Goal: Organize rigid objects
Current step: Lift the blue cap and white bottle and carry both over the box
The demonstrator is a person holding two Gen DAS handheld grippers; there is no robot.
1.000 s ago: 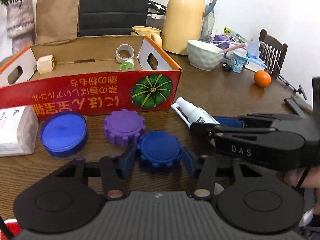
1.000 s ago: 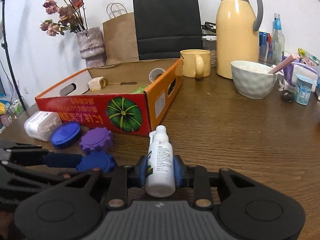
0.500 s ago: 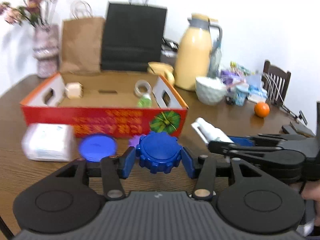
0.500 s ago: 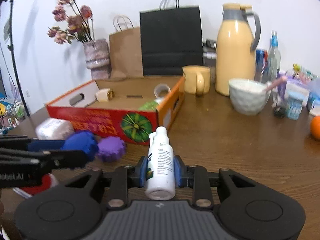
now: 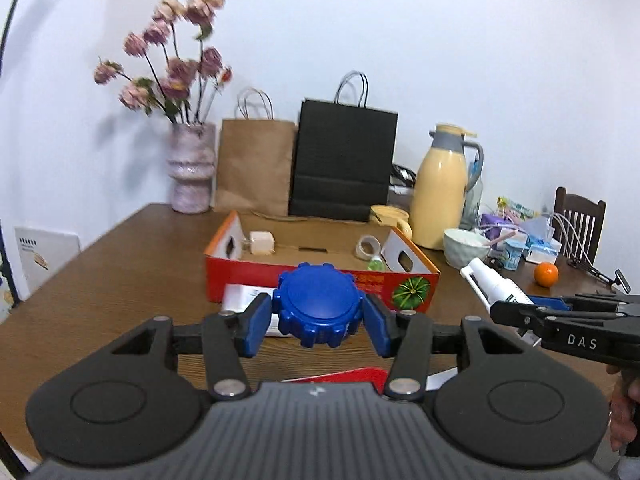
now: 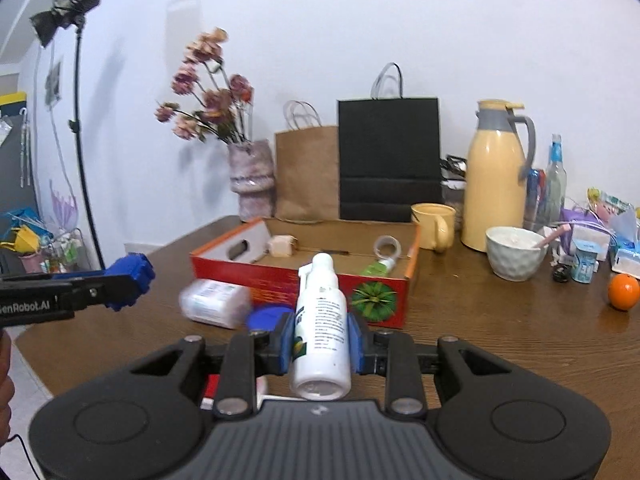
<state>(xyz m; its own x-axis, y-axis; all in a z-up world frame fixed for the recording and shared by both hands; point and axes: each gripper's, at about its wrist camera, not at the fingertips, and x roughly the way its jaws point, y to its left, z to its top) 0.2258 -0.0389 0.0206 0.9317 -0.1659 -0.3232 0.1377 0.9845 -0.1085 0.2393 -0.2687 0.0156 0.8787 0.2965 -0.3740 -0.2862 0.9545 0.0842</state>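
Left gripper [image 5: 318, 320] pinches the blue gear-shaped lid [image 5: 318, 310] and right gripper [image 6: 321, 340] pinches the white spray bottle [image 6: 321, 330], both aloft, with the red cardboard box [image 6: 280, 280] at twelve o'clock.

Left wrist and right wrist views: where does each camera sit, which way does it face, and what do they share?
Left wrist: on the left hand-held gripper, facing along its fingers at the blue gear lid it clamps; a hand shows at right.
Right wrist: on the right hand-held gripper, facing the white spray bottle it clamps.
Shared: the red cardboard box and yellow thermos; each sees the other gripper.
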